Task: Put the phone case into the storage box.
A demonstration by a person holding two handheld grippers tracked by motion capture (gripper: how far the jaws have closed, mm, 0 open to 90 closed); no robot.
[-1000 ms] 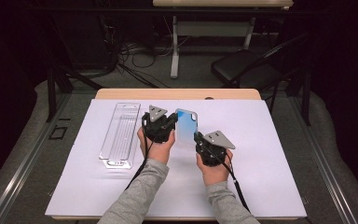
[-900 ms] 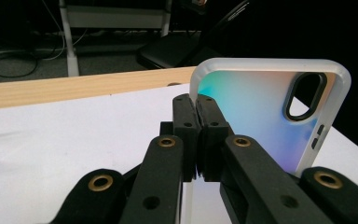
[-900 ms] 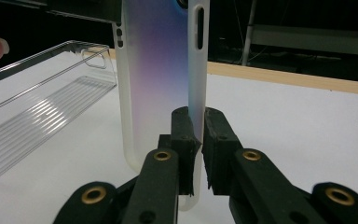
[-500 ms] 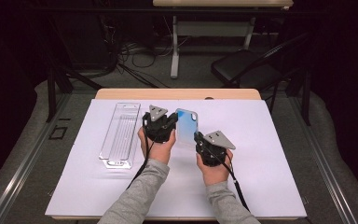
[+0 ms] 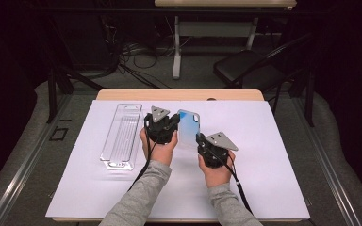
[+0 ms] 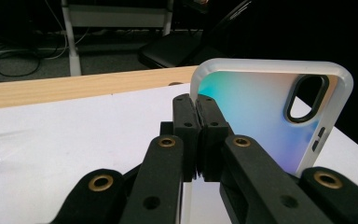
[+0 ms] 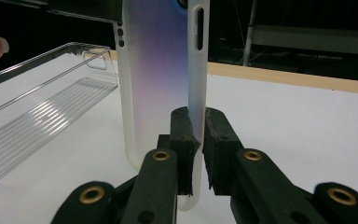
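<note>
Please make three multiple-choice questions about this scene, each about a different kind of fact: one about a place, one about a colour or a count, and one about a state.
1. Where does the clear plastic package lie on the table?
A. to the left of the left gripper
B. to the right of the right gripper
C. under the phone case

2. How many grippers hold the phone case?
A. none
B. one
C. two

3. In what state is the phone case?
A. lying flat on the white sheet
B. lifted and clamped at its edges
C. packed inside the clear package

Answers:
1. A, since the high view shows the package beside the person's left hand.
2. C, since each gripper view shows its own jaws shut on an edge of the case.
3. B, since the gripper views show it held above the sheet.
</note>
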